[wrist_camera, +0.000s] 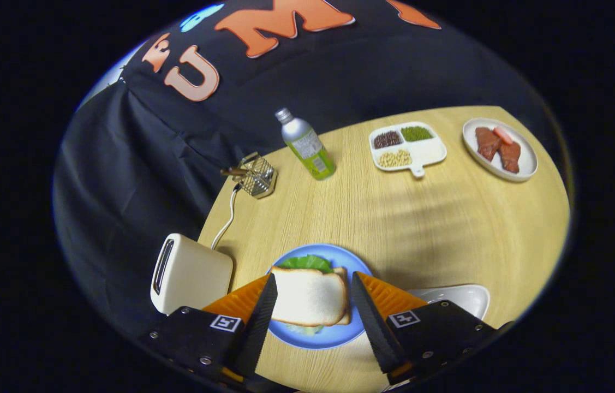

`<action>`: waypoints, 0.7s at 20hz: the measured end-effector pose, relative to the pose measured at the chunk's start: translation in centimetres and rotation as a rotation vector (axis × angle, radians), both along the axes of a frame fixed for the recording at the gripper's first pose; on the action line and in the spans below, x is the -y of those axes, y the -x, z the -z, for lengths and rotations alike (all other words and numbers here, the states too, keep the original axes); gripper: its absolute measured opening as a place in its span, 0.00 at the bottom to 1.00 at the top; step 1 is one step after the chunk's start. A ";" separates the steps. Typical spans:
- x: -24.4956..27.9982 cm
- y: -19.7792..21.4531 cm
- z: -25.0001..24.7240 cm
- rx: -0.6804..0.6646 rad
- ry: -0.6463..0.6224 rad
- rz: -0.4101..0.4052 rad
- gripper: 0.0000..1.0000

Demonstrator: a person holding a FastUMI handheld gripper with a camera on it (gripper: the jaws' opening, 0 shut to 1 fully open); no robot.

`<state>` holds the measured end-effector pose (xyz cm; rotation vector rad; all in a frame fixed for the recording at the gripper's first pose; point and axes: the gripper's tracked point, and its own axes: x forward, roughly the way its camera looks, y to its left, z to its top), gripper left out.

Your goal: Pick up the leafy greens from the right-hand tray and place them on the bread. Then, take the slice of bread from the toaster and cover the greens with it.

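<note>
While the hand-held gripper [311,305] hovers with its fingers spread apart on either side of the top bread slice [309,296], that slice lies on the leafy greens [306,263] on the blue plate [354,264]. Just beside it stands the toaster [190,273], on the wooden surface [422,218].

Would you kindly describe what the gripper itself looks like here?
The gripper has two wedge-shaped fingers with fine-ridged inner faces. Each mounts on a black block fastened with small silver screws and bearing a square black-and-white marker tag. No cable or sleeve is visible.
</note>
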<state>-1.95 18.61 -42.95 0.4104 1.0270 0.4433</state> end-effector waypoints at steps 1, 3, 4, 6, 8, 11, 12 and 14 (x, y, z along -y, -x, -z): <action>0.7 -0.7 -1.7 0.063 0.017 0.002 0.85; 2.2 -1.8 -5.8 0.191 0.056 0.010 0.89; 3.1 -2.4 -8.1 0.260 0.079 0.018 0.90; 4.9 -3.3 -12.2 0.369 0.126 0.040 0.94; 6.6 -3.7 -16.0 0.463 0.158 0.073 0.97; 9.2 -4.2 -21.7 0.581 0.183 0.134 0.98; 10.1 -4.4 -23.3 0.626 0.189 0.153 0.98; 12.2 -4.4 -27.1 0.704 0.213 0.206 0.98</action>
